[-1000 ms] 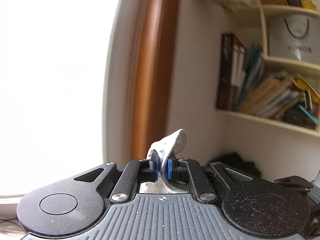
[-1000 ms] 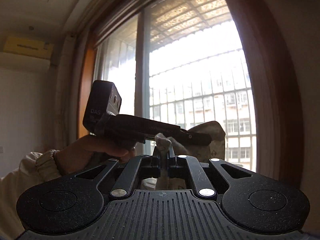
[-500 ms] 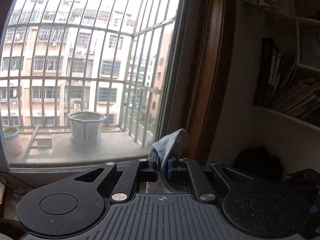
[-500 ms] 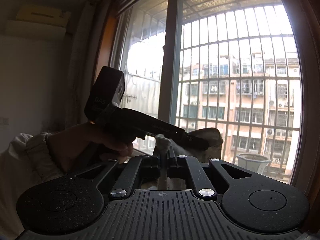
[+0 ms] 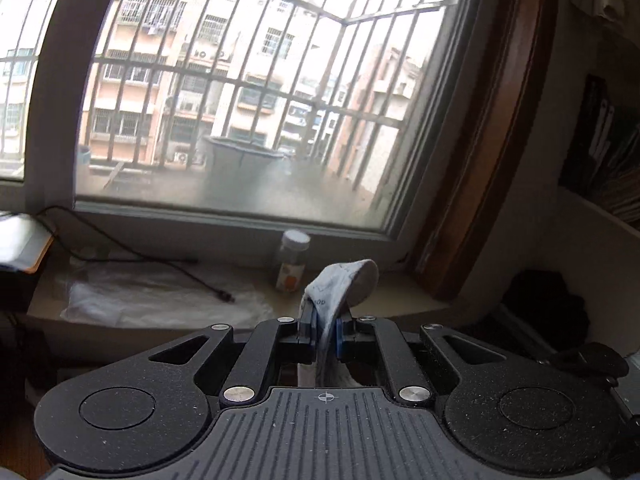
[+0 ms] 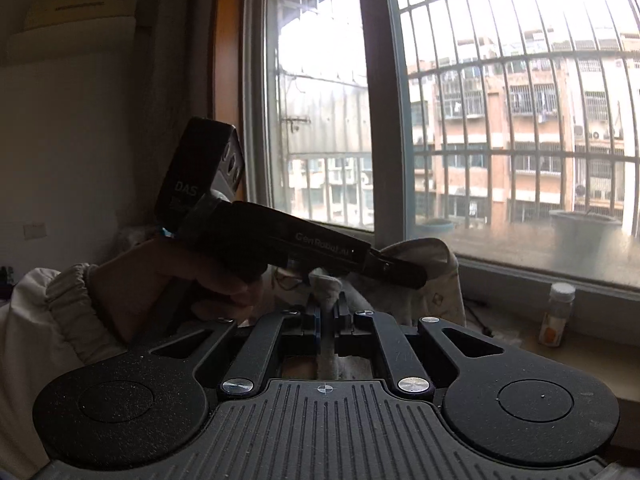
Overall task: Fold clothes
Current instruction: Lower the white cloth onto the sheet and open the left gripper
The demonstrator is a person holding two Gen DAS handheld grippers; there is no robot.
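Note:
A pale grey-white garment (image 5: 347, 281) is held up in the air in front of the window. My left gripper (image 5: 326, 326) is shut on one edge of it, and a flap curls over to the right above the fingers. In the right wrist view my right gripper (image 6: 328, 314) is shut on another bunched bit of the garment (image 6: 326, 283). Just beyond it the left gripper (image 6: 404, 274) points right, pinching the cloth (image 6: 424, 254), with a person's hand (image 6: 160, 276) and a light sleeve (image 6: 52, 320) behind it. The rest of the garment hangs hidden below both grippers.
A barred window (image 5: 240, 100) fills the background, with a sill (image 5: 140, 292) below it. On the sill are a small white-capped bottle (image 5: 293, 260), a black cable (image 5: 180, 272) and clear plastic. Bookshelves (image 5: 608, 152) stand at the right, and a wooden frame (image 5: 480, 160) beside them.
Both views have swung downward and across the window, so the sill and the bottle now show. Both grippers stay shut on the garment, close together.

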